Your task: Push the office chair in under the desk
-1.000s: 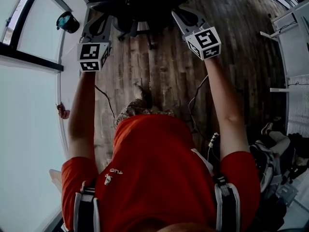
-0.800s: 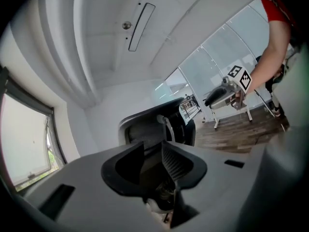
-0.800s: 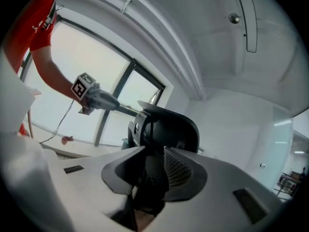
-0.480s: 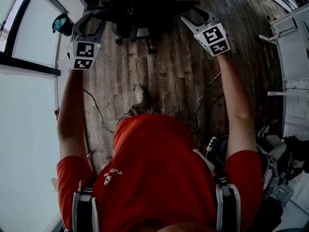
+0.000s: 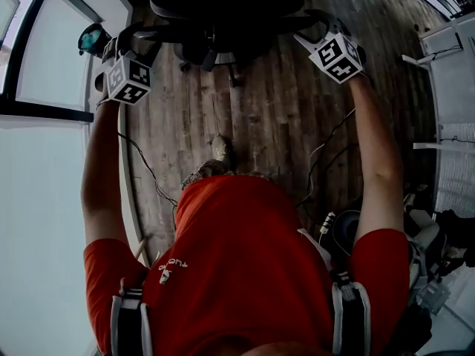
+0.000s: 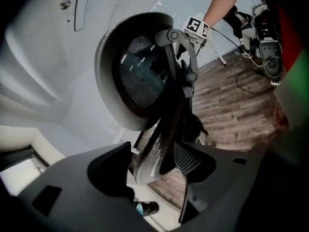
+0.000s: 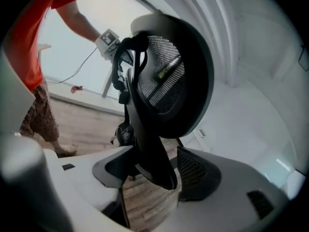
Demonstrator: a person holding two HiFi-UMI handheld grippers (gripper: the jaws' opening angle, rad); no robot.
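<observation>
Head view: we are observing the office chair [image 5: 215, 13] standing on the wooden floor [image 5: 274, 117] ahead of the person, flanked by both grippers; the left gripper [image 5: 137, 39] is reaching one side, the right gripper [image 5: 310, 30] the other; in the gripper views, both pairs of jaws are opening wide; a chair-back edge is lying between each pair, with no pads pressing on it.
</observation>
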